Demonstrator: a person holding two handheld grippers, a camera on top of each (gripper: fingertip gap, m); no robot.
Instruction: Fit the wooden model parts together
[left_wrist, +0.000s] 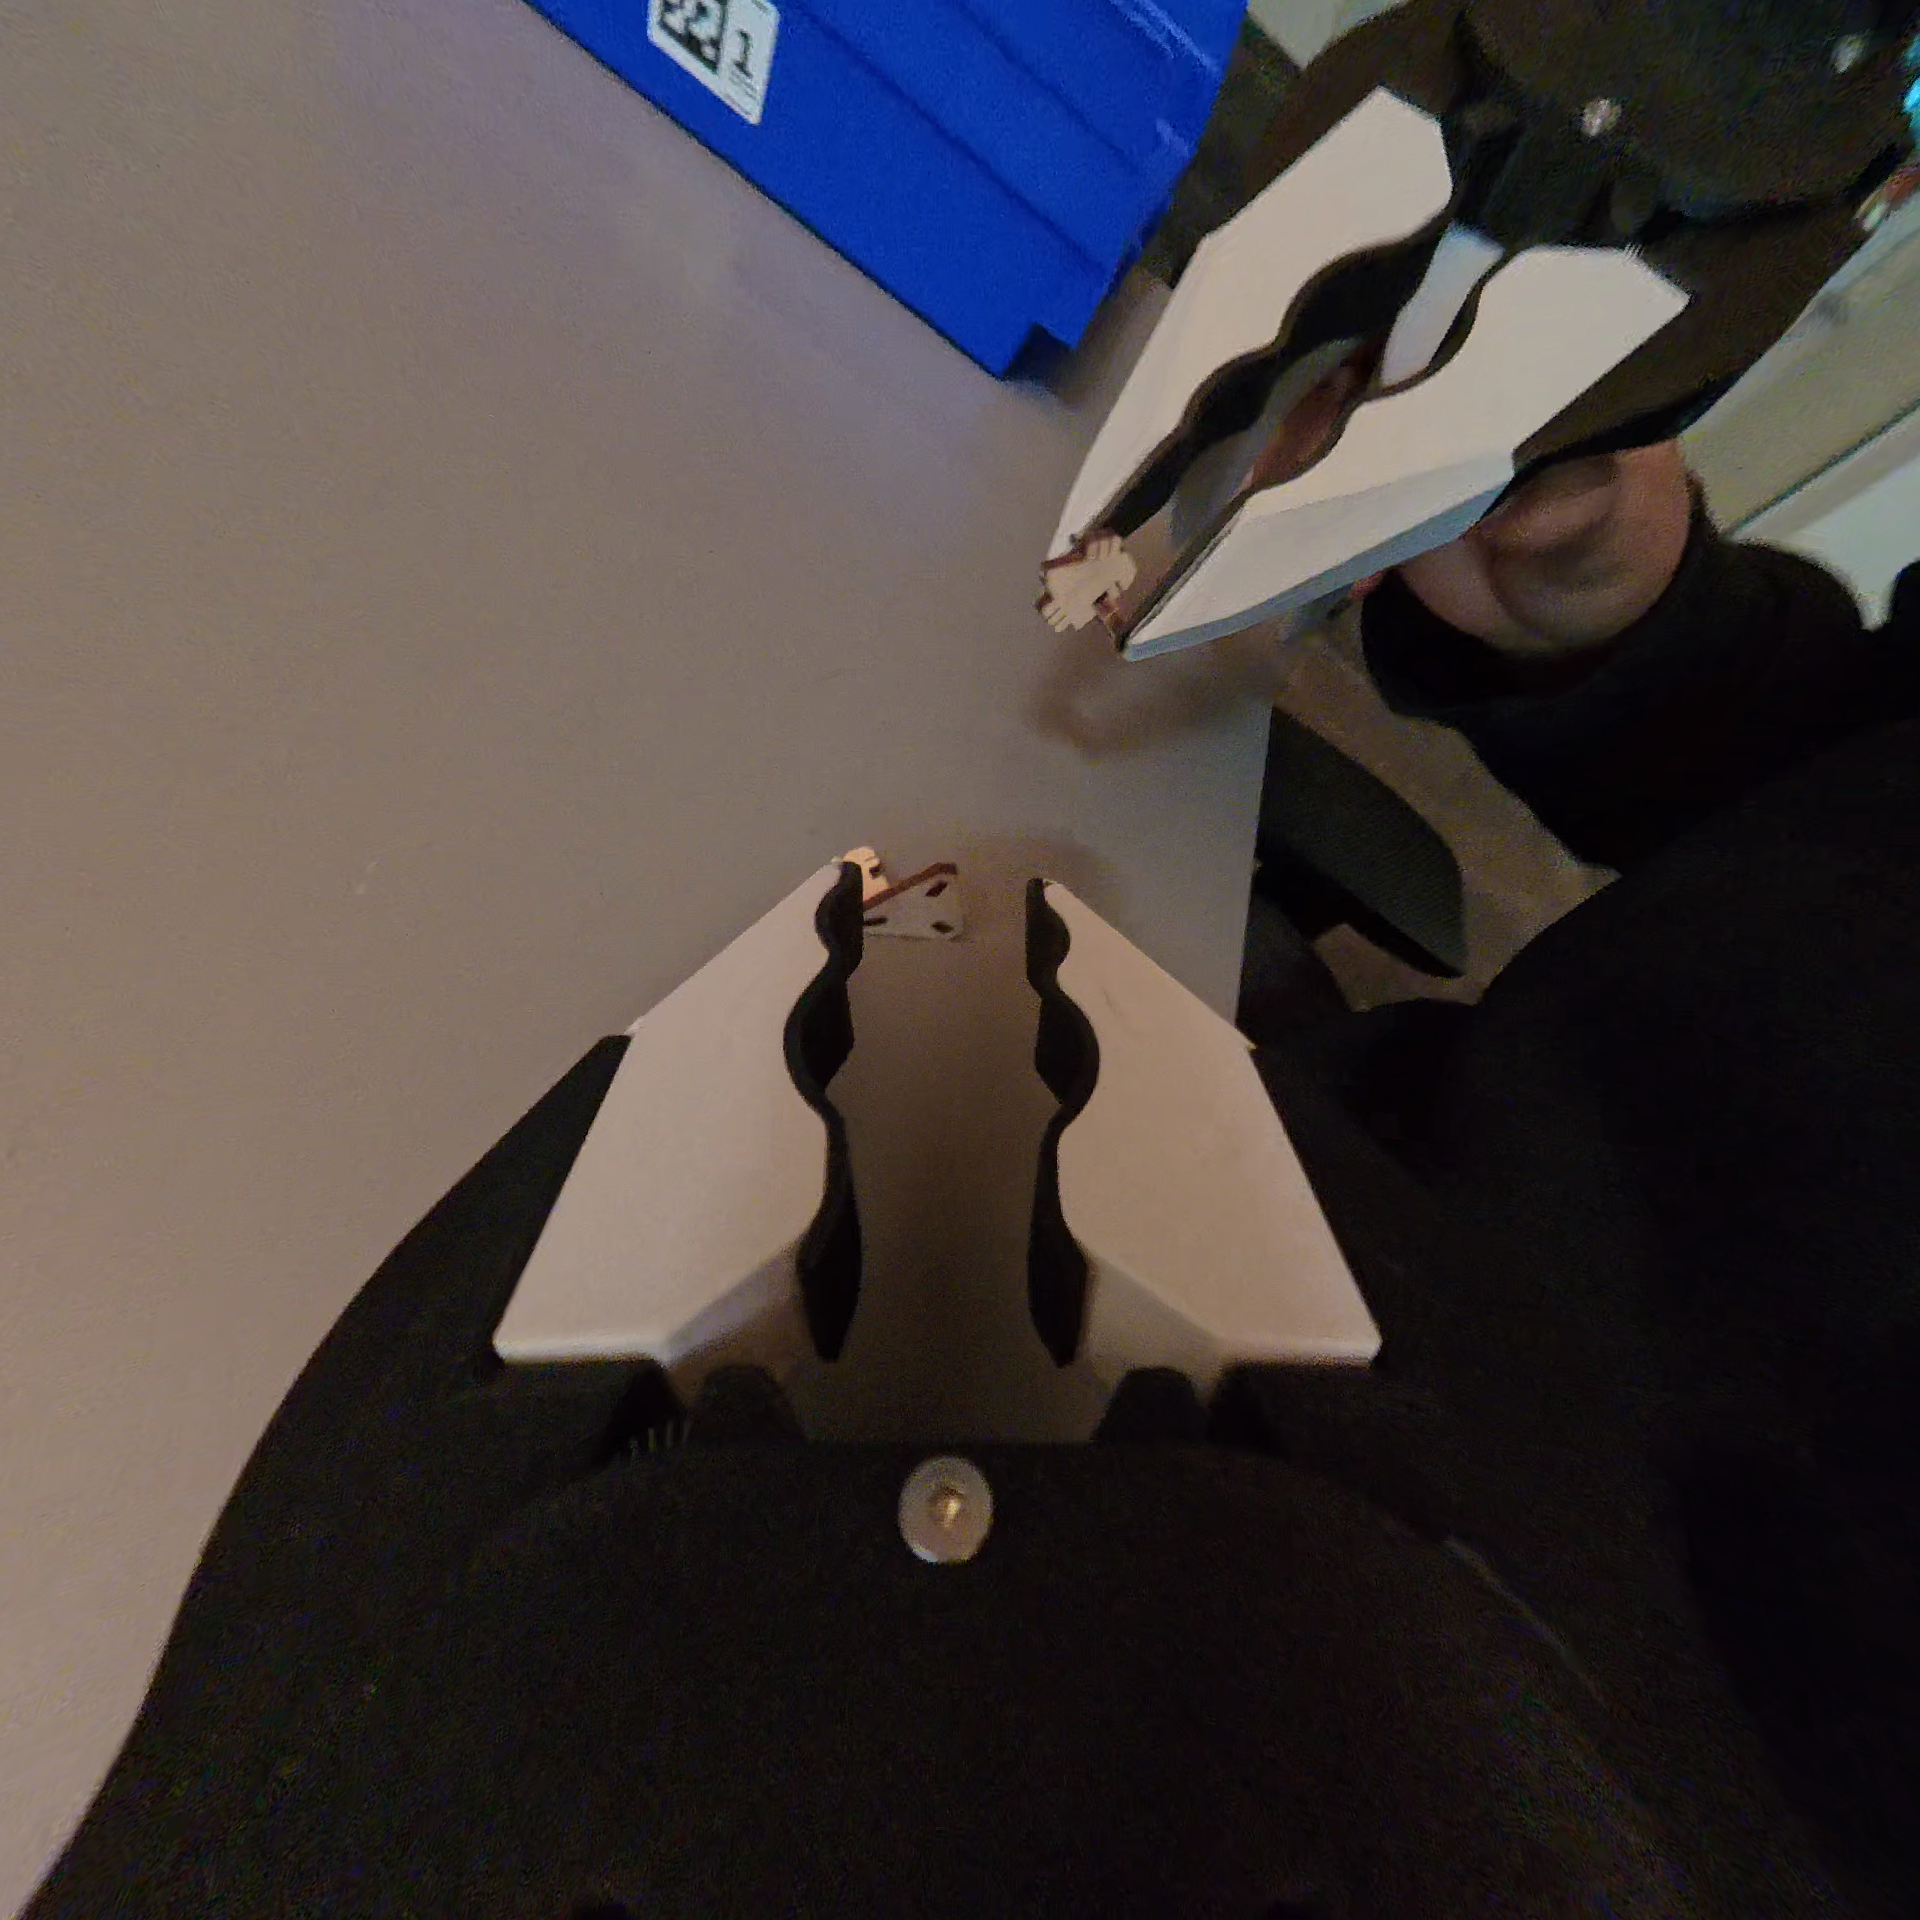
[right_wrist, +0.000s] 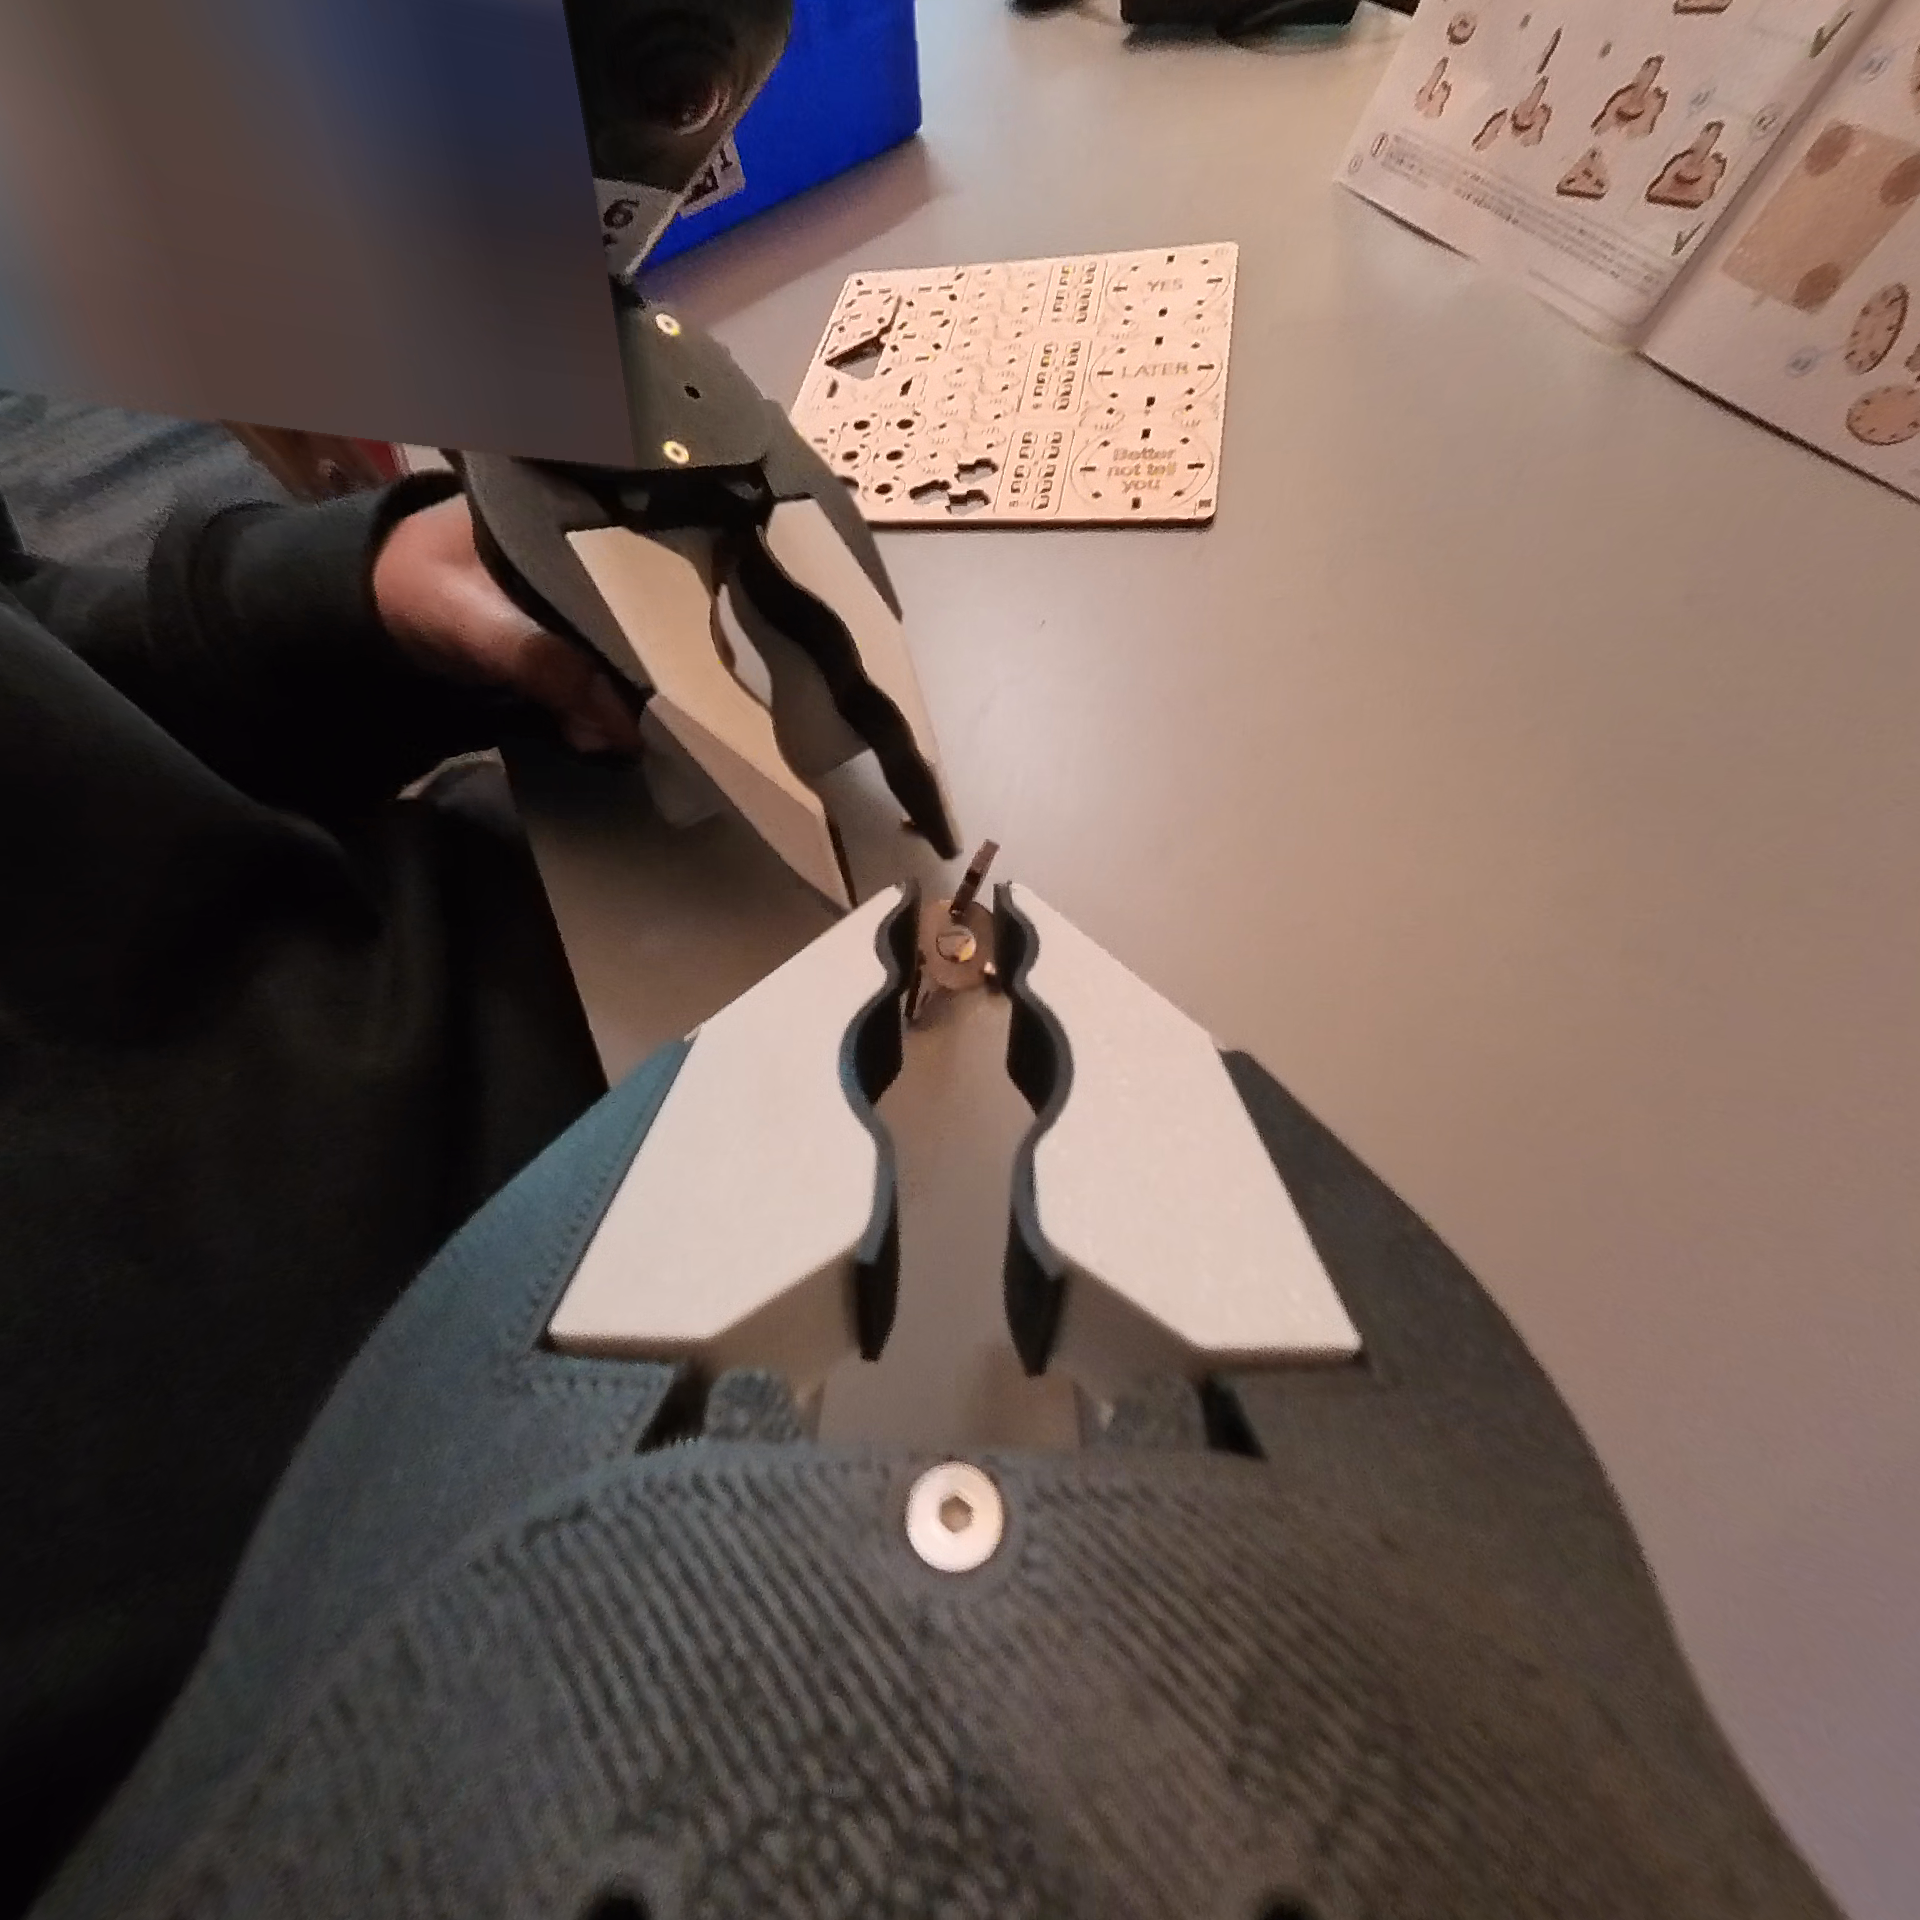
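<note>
While gaping, left tool (left_wrist: 943, 894) beside wooden piece (left_wrist: 914, 912); right tool (right_wrist: 951, 940) gripping wooden assembly (right_wrist: 951, 951).

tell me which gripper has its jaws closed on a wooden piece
The right gripper: its jaws pinch a round wooden part at the tips. The left gripper has jaws wide apart, with a flat wooden bit beside one tip.

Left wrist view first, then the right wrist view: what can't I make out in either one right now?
- Left wrist view: the small wooden piece at the open left gripper is partly hidden behind one finger; resting or lifted, unclear.
- Right wrist view: the right gripper covers much of the wooden part in it; shape unclear.
- Left wrist view: the blue bin is cut off by the top edge.
- Right wrist view: the booklet is cut off at the right edge.
</note>
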